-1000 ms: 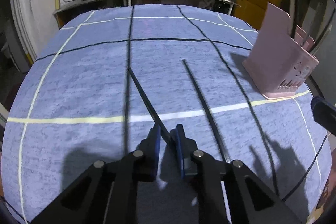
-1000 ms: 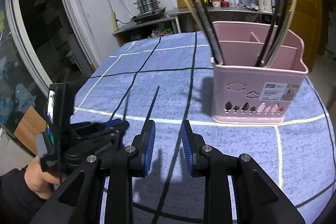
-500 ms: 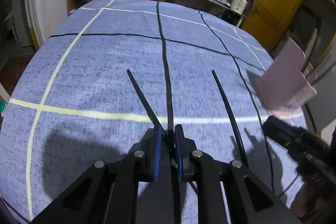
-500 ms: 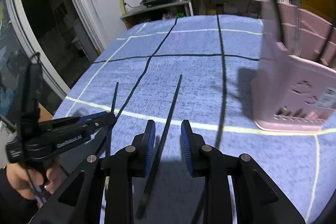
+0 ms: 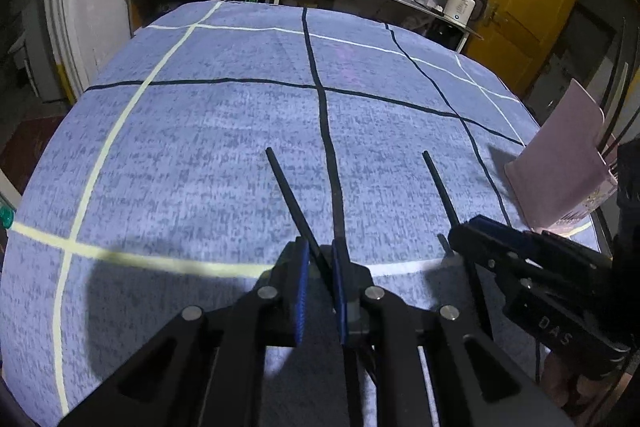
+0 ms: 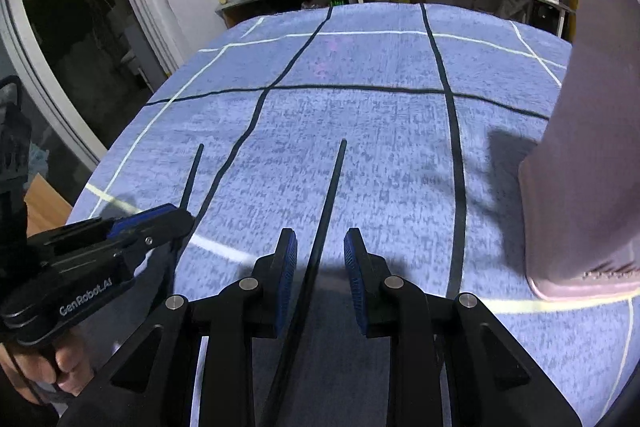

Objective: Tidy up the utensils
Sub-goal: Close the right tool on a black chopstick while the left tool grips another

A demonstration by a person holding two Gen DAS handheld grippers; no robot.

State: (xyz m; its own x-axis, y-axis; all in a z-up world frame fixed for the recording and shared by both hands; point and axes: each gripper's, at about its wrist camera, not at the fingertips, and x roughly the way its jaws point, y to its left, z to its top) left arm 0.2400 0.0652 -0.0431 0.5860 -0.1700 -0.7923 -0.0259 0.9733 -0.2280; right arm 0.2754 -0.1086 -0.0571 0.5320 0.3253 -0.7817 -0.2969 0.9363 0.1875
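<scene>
Clenching one black chopstick (image 5: pixel 294 203) near its butt, the left tool (image 5: pixel 320 267) risks it pivoting, while the released right tool (image 6: pixel 320 259) straddles the second chopstick (image 6: pixel 328 199) lying on the worktop (image 6: pixel 380 147), pink utensil holder (image 6: pixel 588 187) at three o'clock.

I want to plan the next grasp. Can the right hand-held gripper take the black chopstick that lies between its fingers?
Probably yes. The right hand-held gripper is open, with the black chopstick between its pads. Nothing blocks it; the pink holder stands off to the side.

Both wrist views look steeply down, close over the shared blue tablecloth (image 5: pixel 224 155).
</scene>
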